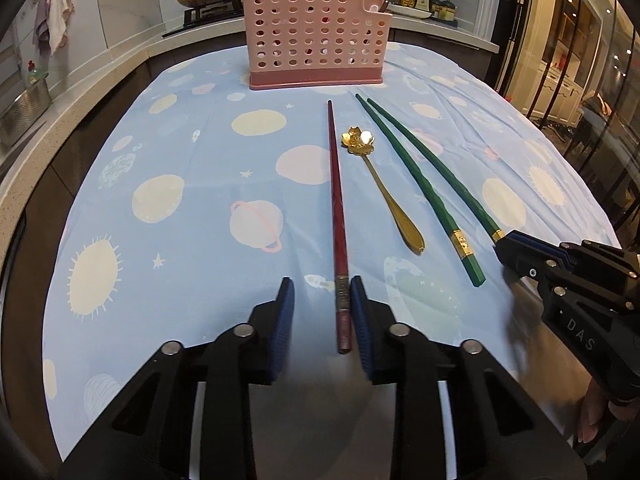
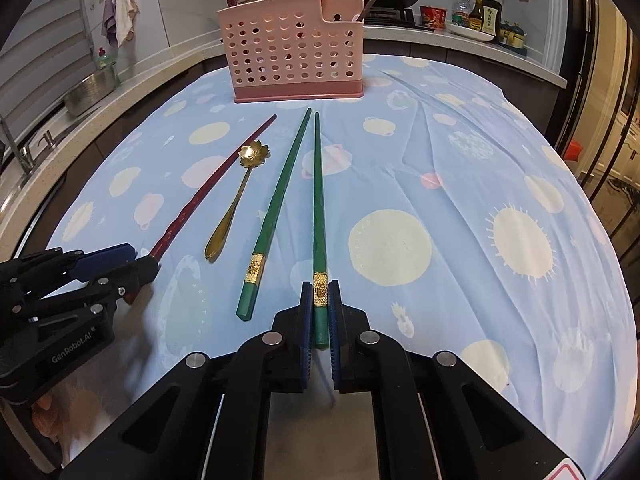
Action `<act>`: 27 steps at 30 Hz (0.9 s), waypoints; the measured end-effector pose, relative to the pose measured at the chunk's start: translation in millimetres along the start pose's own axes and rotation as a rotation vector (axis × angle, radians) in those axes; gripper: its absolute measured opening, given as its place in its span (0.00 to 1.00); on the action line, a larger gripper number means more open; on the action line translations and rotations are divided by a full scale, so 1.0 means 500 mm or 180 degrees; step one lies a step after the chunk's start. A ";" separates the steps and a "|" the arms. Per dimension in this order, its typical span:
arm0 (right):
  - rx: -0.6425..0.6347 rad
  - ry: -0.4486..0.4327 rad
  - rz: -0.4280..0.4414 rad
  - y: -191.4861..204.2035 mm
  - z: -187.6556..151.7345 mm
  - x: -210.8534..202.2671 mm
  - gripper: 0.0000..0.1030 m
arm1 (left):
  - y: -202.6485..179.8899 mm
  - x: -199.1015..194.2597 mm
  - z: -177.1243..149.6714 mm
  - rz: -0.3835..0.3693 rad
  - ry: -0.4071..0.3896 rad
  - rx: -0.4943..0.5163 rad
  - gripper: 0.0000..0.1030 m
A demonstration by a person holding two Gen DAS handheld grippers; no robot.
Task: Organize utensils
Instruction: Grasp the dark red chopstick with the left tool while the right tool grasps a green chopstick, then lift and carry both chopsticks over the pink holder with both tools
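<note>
A red chopstick [image 1: 336, 208] lies lengthwise on the blue tablecloth, its thick end between the fingers of my left gripper [image 1: 322, 284]. It rests against the right pad, with a gap to the left pad, so the jaws stand open. My right gripper [image 2: 320, 288] is shut on the gold-banded end of a green chopstick [image 2: 319, 200]. A second green chopstick [image 2: 276, 208] lies just left of it, and a gold flower-bowled spoon [image 2: 236, 204] lies between that one and the red chopstick. A pink perforated utensil holder [image 1: 316, 36] stands at the far end with chopsticks in it.
The tablecloth [image 2: 460, 160] drapes over a rounded table, with open cloth on both sides of the utensils. Behind it runs a kitchen counter with pans, a stove and sauce bottles [image 2: 480, 16]. A steel pot [image 2: 90, 88] sits near the sink at left.
</note>
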State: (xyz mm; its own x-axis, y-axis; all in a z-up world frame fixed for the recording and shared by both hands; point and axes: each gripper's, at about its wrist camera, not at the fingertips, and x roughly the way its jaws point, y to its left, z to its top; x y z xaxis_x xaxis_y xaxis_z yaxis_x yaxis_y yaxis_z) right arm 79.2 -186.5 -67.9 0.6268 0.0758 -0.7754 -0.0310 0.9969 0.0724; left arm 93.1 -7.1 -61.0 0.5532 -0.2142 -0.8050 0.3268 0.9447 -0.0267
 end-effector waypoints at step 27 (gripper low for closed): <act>0.0121 -0.1223 0.0238 -0.038 0.152 -0.290 0.06 | 0.037 -0.217 0.127 -0.0274 -0.0842 -0.0037 0.07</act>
State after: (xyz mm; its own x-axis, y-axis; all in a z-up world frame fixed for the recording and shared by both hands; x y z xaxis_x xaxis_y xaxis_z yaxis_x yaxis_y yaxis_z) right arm 47.9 -218.2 91.0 0.8700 0.1274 -0.4762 -0.0632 0.9869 0.1487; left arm 87.8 17.7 63.3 0.7050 -0.3498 -0.6169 0.3733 0.9227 -0.0965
